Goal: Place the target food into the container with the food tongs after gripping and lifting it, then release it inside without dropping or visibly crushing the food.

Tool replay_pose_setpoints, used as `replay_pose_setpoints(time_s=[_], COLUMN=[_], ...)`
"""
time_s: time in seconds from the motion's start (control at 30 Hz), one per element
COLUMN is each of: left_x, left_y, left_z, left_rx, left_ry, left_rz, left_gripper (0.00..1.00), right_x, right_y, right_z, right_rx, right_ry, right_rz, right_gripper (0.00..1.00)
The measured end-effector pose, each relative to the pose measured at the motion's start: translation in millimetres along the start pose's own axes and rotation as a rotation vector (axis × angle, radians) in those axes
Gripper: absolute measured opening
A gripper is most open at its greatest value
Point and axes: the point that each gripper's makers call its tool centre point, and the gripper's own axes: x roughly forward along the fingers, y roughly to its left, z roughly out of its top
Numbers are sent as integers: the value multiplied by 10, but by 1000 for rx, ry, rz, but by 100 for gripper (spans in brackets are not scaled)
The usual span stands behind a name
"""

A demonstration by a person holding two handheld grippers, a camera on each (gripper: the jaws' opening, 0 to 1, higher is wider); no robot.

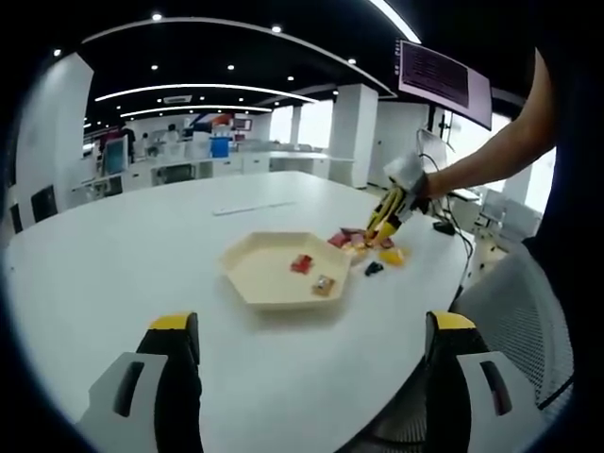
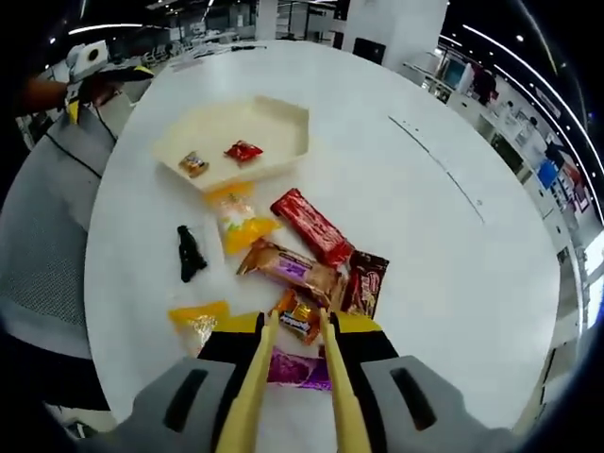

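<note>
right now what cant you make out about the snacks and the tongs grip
- Tong tips, right gripper view: they meet at an orange snack packet; too small to tell whether it is gripped.
- Purple packet, right gripper view: partly covered by the tongs and the right gripper.
- Snack pile, left gripper view: too small to separate, and the tongs hide part.
- Packets in the tray: labels too small to read.

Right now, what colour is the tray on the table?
Pale cream; the tray shows best in the right gripper view.

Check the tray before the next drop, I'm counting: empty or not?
Not empty: the hexagonal tray holds a red packet and an orange packet.
</note>
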Motion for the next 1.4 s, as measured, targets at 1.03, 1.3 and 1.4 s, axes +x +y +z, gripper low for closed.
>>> replay_pose_setpoints(time_s=[1.03, 1.3, 1.4], left_x=[-2, 1, 1], left_y=[10, 12, 12], left_z=[11, 6, 6], left_rx=[-5, -10, -9], left_ry=[-5, 0, 0], left_rz=[5, 5, 6], left_gripper=[95, 94, 94], right_x=[27, 67, 46], right_y=[104, 100, 86], right_z=[26, 51, 39], right_rx=[-98, -18, 57], right_ry=[14, 18, 26], right_rz=[88, 76, 64], right_gripper=[26, 25, 24])
